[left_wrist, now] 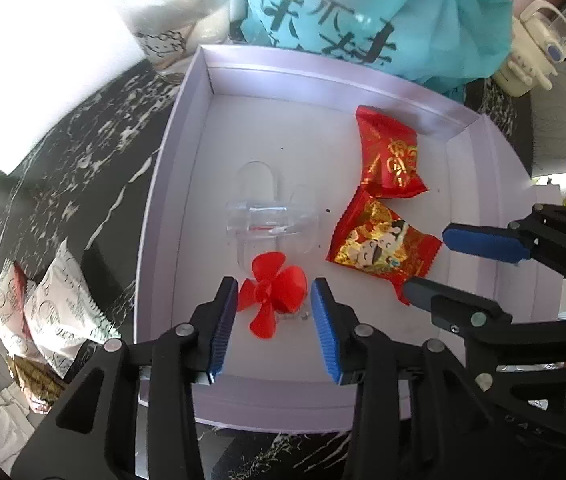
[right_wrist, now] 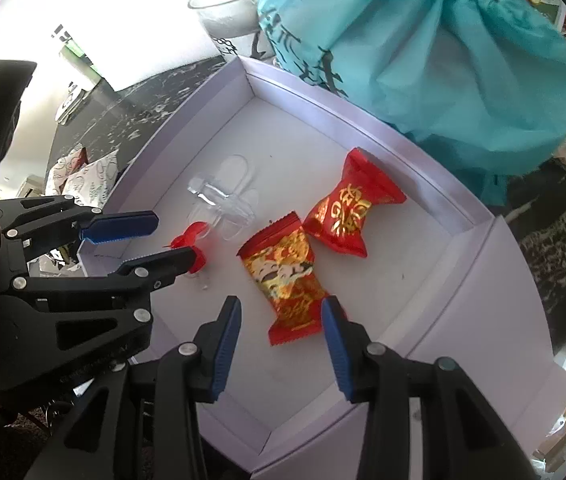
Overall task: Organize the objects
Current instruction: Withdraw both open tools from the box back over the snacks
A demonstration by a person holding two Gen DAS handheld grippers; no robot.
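At the far left of the left wrist view, white snack packets (left_wrist: 59, 304) lie on the dark marbled worktop (left_wrist: 95, 152). Right of them sits a shallow white box (left_wrist: 171, 168) that fills the middle of the frame. Inside it, a clear plastic piece (left_wrist: 267, 216) lies near the centre, and just below it a small red propeller (left_wrist: 273, 294) rests on the box floor. The left gripper (left_wrist: 275, 304) hangs over the propeller with its jaws parted, one blue pad on each side, neither clearly pressing on the blades. Further right lie two red sweet wrappers: the gold-pictured wrapper (left_wrist: 379, 244) at mid-right and the red wrapper (left_wrist: 391, 152) above it. The right gripper (left_wrist: 431, 264) enters from the right edge, jaws apart around the lower wrapper's corner without pinching it. A turquoise bag (left_wrist: 383, 12) stands behind the box at the top.
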